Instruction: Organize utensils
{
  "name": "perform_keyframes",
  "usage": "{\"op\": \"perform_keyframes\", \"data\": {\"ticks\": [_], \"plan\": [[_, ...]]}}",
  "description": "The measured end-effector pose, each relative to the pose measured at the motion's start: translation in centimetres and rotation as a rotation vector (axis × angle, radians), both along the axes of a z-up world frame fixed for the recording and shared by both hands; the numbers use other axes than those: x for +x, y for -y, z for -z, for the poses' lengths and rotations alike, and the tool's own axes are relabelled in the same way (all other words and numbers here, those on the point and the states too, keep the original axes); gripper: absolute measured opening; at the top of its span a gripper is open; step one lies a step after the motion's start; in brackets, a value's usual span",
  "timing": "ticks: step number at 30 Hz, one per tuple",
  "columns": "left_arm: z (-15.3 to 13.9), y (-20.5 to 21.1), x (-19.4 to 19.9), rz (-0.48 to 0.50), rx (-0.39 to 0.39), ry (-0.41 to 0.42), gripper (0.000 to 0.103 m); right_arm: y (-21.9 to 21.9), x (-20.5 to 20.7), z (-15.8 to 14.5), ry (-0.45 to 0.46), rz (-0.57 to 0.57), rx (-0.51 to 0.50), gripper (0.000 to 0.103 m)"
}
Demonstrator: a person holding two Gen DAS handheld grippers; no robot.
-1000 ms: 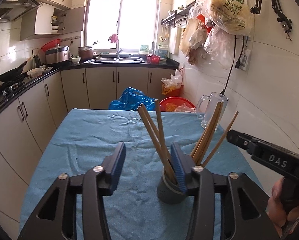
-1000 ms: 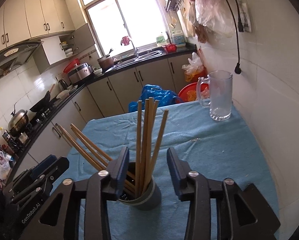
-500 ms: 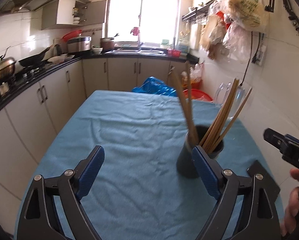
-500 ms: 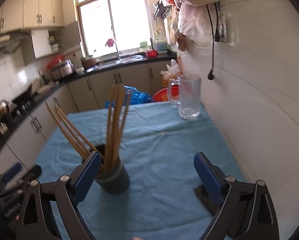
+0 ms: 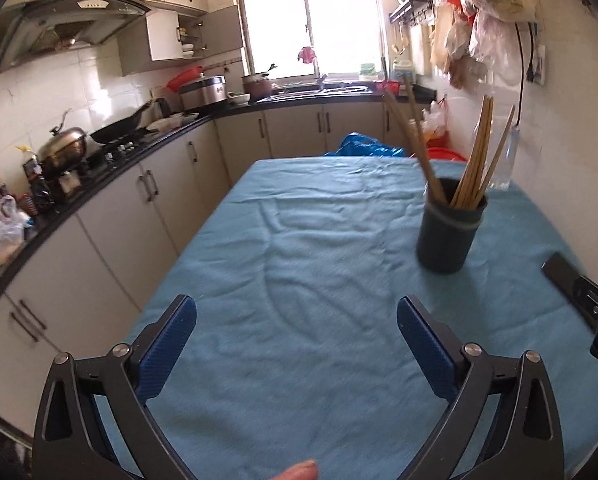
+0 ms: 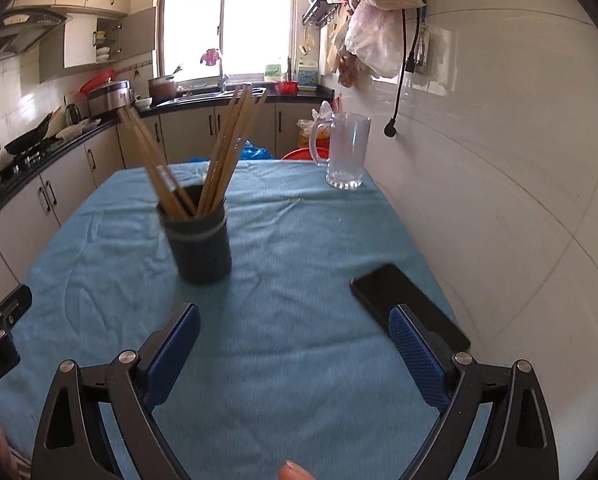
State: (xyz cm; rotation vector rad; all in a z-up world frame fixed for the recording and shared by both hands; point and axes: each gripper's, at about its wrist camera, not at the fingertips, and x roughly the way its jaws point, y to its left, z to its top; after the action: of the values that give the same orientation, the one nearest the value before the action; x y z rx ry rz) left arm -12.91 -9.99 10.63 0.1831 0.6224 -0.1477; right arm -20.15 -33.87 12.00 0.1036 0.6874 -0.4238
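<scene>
Dark round utensil holder (image 6: 198, 246) stands upright on the blue tablecloth (image 5: 319, 280), nearer the table's wall-side edge than its counter-side edge; wooden chopsticks (image 6: 223, 152) fan out of it in two bunches. Left gripper (image 5: 296, 336): jaws have just been opening, now spread wide, only cloth between them. Right gripper (image 6: 295, 344): same, released, nothing held. Black phone (image 6: 409, 306) lies flat near the wall edge, partly behind the right gripper's pad. Glass mug (image 6: 345, 152) at the far wall-side corner
</scene>
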Motion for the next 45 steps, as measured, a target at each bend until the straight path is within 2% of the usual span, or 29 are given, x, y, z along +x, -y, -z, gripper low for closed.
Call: {"op": "perform_keyframes", "data": {"ticks": [4,8,10,12,17,22,28,45], "plan": [[1.3,-1.2,-0.9,-0.012,0.025,-0.063,0.1,-1.7,-1.4,1.5,-0.035,-0.002,0.01,0.097],[2.7,-1.7,-1.7,-0.038,0.086,-0.071,0.1,-3.3,-2.2,3.0,-0.056,-0.013,-0.015,0.097],[3.4,-1.7,-2.3,-0.063,0.142,-0.058,0.1,-4.1,-2.4,3.6,-0.072,-0.034,-0.034,0.097],[4.1,-1.8,-2.7,-0.064,0.16,-0.06,0.1,-4.8,-2.4,4.2,-0.091,-0.051,-0.051,0.097],[4.8,-2.6,-2.5,-0.036,0.104,-0.104,0.1,-5.4,-2.3,4.4,-0.098,-0.058,-0.078,0.097],[5.0,-3.2,-2.4,-0.052,0.083,-0.106,0.1,-6.5,-2.2,4.2,-0.093,-0.076,-0.11,0.097],[5.6,-3.5,-2.3,-0.051,0.08,-0.125,0.1,-7.5,-2.0,4.1,-0.094,-0.099,-0.141,0.097],[6.1,-3.6,-2.1,-0.048,0.077,-0.133,0.1,-8.1,-1.7,4.6,-0.118,-0.113,-0.147,0.097]]}}
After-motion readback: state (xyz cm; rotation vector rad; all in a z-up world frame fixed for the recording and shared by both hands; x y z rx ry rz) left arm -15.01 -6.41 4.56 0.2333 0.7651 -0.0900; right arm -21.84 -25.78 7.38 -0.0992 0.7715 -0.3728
